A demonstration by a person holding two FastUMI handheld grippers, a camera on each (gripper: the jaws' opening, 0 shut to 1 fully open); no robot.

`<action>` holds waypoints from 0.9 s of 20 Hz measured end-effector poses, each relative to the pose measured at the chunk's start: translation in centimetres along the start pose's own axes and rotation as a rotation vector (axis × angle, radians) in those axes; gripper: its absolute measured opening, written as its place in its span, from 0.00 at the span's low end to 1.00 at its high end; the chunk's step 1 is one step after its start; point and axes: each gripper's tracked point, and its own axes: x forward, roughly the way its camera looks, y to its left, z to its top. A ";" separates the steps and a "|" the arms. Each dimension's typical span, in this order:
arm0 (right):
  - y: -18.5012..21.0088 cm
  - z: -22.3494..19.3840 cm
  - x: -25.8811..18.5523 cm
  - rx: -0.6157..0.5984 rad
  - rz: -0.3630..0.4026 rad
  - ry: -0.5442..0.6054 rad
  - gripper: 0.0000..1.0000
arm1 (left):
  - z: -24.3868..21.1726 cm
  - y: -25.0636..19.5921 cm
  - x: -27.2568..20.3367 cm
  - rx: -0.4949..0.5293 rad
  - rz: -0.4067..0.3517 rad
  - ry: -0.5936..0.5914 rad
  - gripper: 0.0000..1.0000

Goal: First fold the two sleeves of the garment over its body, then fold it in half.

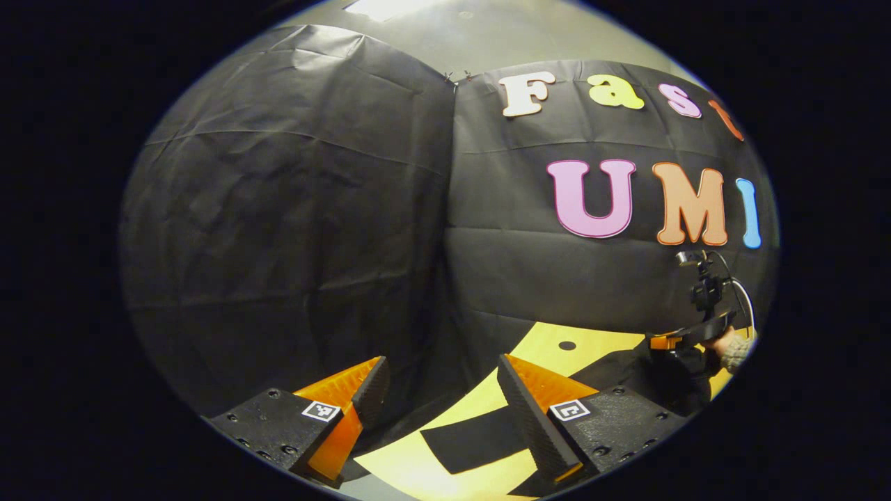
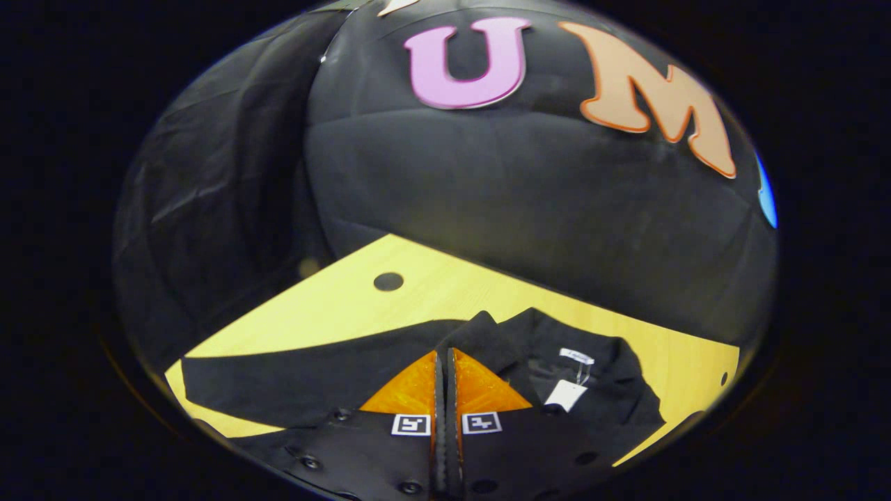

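From my seat at the controls, the left tongs [image 1: 438, 390] sit nearest in the left gripper view, spread wide with nothing between the fingers, raised above the counter [image 1: 418, 466]. Just beyond them a black sleeve [image 1: 480, 438] of the garment lies flat across the yellow wood. Farther off to the right in that view I see the right tongs [image 1: 668, 342] down at the garment, with a hand [image 1: 727, 346] in a knit cuff holding them.

In the right gripper view, the right tongs [image 2: 445, 362] are pressed together, their tips at the dark cloth near the collar; I cannot tell whether any fabric is caught between them. The garment [image 2: 313, 383] lies spread on the counter [image 2: 452, 292], its sleeve stretching away to the left and its collar [image 2: 557, 348] open just right of the tips, showing a white label [image 2: 576, 356] and a white tag [image 2: 565, 394] inside the neck. Beyond the garment, a small round hole [image 2: 388, 281] sits in the counter near the far edge.
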 end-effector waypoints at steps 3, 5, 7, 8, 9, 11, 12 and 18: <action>0.7 -1.6 1.9 -0.005 0.017 0.050 0.02 | -1.3 1.3 0.6 -0.006 0.024 0.031 0.92; 1.1 -2.3 2.9 -0.019 0.024 0.046 0.15 | -1.8 1.5 1.1 -0.024 0.029 0.043 0.93; 1.2 -1.4 2.3 -0.060 0.017 0.024 0.39 | -2.2 1.2 1.5 -0.041 0.021 0.047 0.93; 1.3 -1.5 2.2 -0.076 0.023 0.016 0.51 | -2.4 1.1 1.8 -0.047 0.017 0.051 0.93; 1.1 -1.4 2.3 -0.087 0.015 0.013 0.63 | -2.7 0.8 2.0 -0.051 0.012 0.054 0.93; 1.0 -1.1 1.1 -0.099 0.005 0.005 0.87 | -3.6 0.6 2.7 -0.051 0.004 0.064 0.93; 0.8 -0.7 0.7 -0.103 -0.002 -0.010 0.99 | -4.2 0.3 3.1 -0.047 0.000 0.076 0.93; -0.9 2.7 -5.1 -0.070 -0.039 -0.137 1.00 | -11.9 -1.0 4.8 -0.013 -0.017 0.241 0.93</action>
